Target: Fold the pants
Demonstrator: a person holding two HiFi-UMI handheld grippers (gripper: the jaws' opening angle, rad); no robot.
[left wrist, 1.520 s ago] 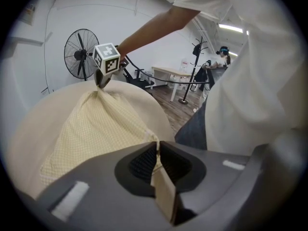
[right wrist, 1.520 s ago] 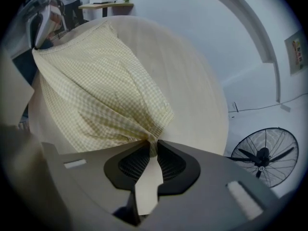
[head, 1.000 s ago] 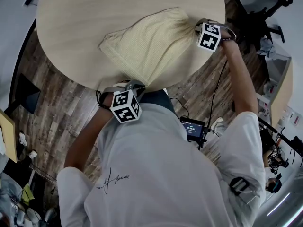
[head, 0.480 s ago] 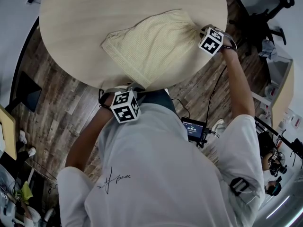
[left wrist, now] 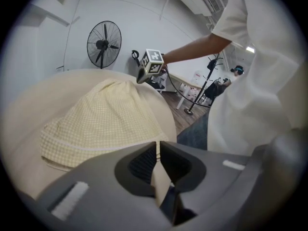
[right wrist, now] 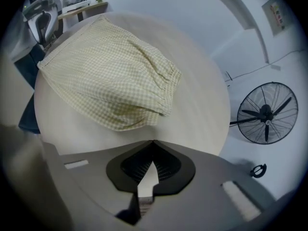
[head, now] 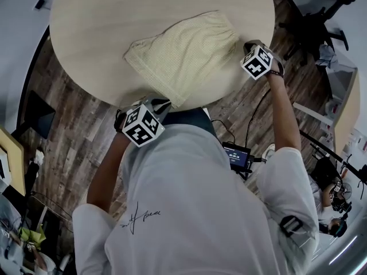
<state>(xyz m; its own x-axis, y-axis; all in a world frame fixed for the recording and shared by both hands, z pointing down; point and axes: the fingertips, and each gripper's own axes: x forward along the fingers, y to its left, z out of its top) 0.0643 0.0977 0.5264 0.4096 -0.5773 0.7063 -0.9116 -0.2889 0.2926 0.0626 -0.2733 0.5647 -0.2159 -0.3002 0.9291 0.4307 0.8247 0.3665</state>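
The pale yellow checked pants [head: 183, 53] lie folded on the round wooden table [head: 114, 16], waistband to the right and one corner at the near edge. My left gripper [head: 160, 103] hangs at the table's near edge beside that corner. Its tips [left wrist: 158, 143] stand a narrow slit apart with nothing in them, and the pants [left wrist: 106, 124] spread out beyond. My right gripper [head: 250, 47] sits just right of the waistband, clear of the cloth. Its jaws [right wrist: 153, 141] have just been closing and now meet, empty, short of the pants [right wrist: 110, 76].
The table's near rim [head: 195, 105] runs right in front of the person's body. A standing fan [right wrist: 263, 112] is beyond the table's far side. An office chair [head: 312, 24] stands at the right, and a small screen [head: 235, 155] sits on the plank floor.
The right gripper has come off the waistband, drawn back to the right and shut. The left gripper has rolled and slid left along the table edge. The pants lie still.
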